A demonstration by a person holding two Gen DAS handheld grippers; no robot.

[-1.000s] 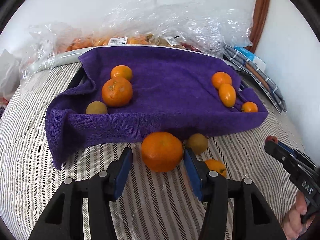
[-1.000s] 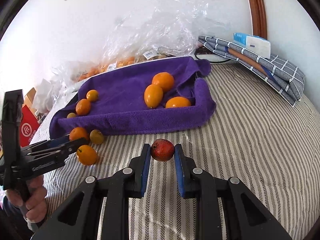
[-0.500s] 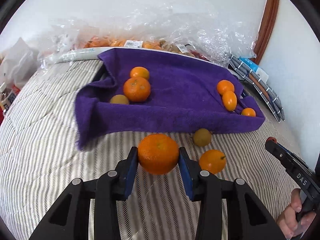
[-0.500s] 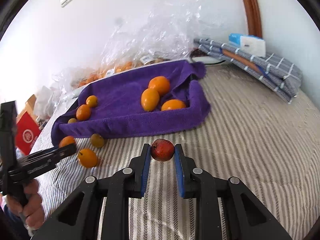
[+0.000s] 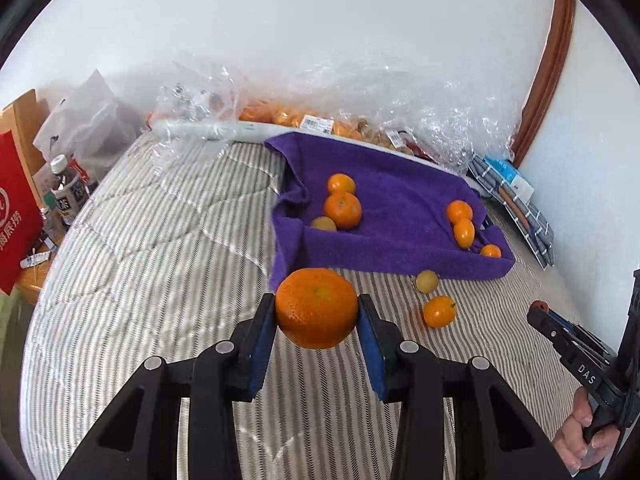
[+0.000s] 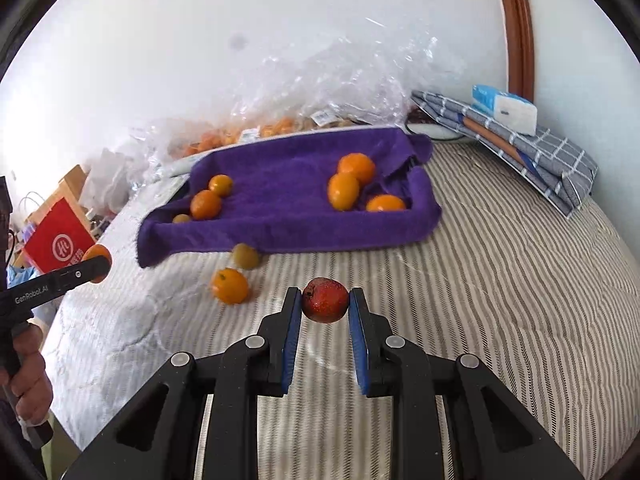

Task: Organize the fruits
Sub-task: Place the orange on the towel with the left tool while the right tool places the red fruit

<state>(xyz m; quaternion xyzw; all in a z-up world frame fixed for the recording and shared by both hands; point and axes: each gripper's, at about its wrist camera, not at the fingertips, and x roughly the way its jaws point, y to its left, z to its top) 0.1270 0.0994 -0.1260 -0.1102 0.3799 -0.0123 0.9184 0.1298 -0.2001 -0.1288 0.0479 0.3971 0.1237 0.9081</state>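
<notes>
My left gripper (image 5: 317,312) is shut on a large orange (image 5: 316,307) and holds it above the striped bed, in front of the purple towel's (image 5: 384,196) left corner. My right gripper (image 6: 324,300) is shut on a small red fruit (image 6: 325,300), also lifted. On the towel lie oranges at the left (image 5: 342,209) and at the right (image 5: 463,230). A small orange (image 5: 439,311) and a yellowish fruit (image 5: 426,281) lie on the bed in front of the towel. The right gripper also shows in the left wrist view (image 5: 538,309).
Clear plastic bags (image 5: 360,100) with more fruit lie behind the towel along the wall. Folded checked cloth with a tissue pack (image 6: 504,108) is at the far right. A red bag (image 5: 16,216) and bottles (image 5: 68,196) stand off the bed's left edge.
My left gripper closed on the large orange, lifted it and drew back to the left. My right gripper kept the red fruit and rose slightly.
</notes>
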